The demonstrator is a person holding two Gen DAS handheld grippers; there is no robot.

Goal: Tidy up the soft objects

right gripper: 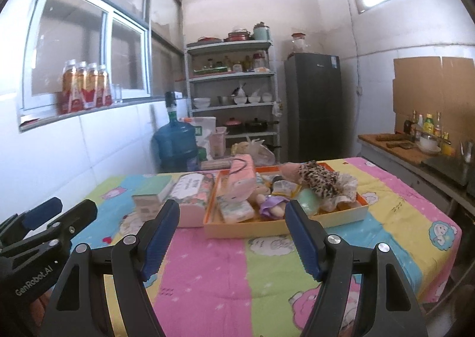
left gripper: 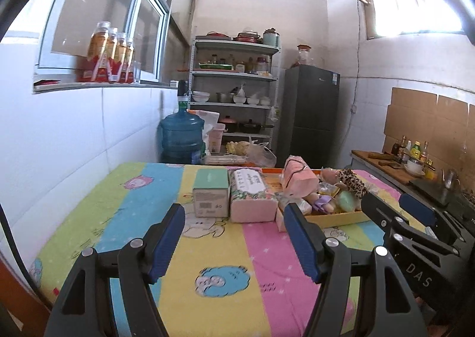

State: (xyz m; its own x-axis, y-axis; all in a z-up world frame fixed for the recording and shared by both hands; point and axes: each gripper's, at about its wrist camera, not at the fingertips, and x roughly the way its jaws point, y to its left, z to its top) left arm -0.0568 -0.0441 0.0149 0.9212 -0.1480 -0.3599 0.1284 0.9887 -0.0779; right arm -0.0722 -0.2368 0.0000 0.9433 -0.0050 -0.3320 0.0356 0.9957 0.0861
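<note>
Hovering both grippers over the desk (right gripper: 267,262), left gripper (left gripper: 234,236) and right gripper (right gripper: 231,233) with jaws released, nothing in them; soft toys (right gripper: 297,188) sit piled in my orange tray (right gripper: 285,225) ahead.

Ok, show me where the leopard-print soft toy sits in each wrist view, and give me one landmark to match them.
Left wrist view: leopard-print soft toy right of centre, at the far right of the orange tray.
Right wrist view: the toy just right of centre, on the tray's pile.
Shared landmark: blue water jug behind the table.
</note>
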